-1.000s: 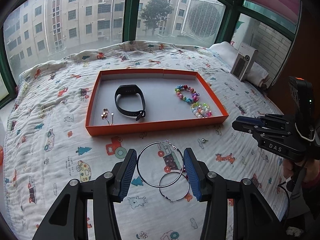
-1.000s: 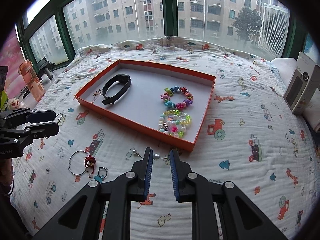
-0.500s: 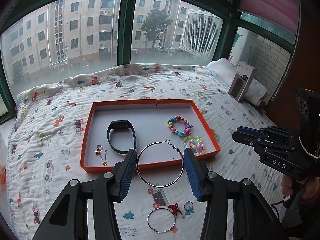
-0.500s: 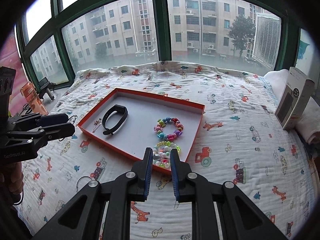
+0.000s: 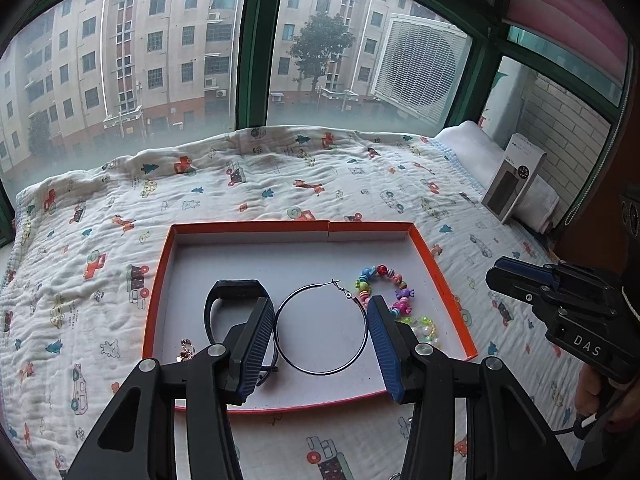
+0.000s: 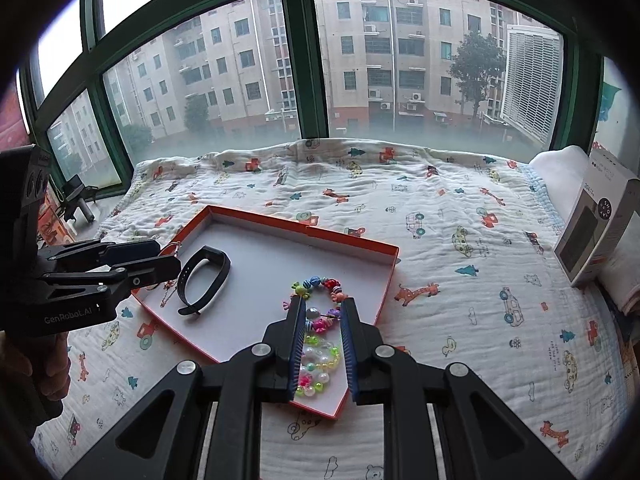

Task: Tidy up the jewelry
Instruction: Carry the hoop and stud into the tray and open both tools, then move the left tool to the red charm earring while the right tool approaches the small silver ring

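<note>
The left gripper (image 5: 321,330) pinches a large hoop earring (image 5: 321,329) between its 2 blue pads, held over the orange tray (image 5: 436,276) on the quilt (image 5: 280,184). In the tray lie a black wristband (image 5: 224,300), a small chain (image 5: 186,350) and 2 bead bracelets (image 6: 318,292). The right gripper (image 6: 320,344) holds a small stud earring (image 6: 316,313) in its narrow gap, above the beads.
</note>
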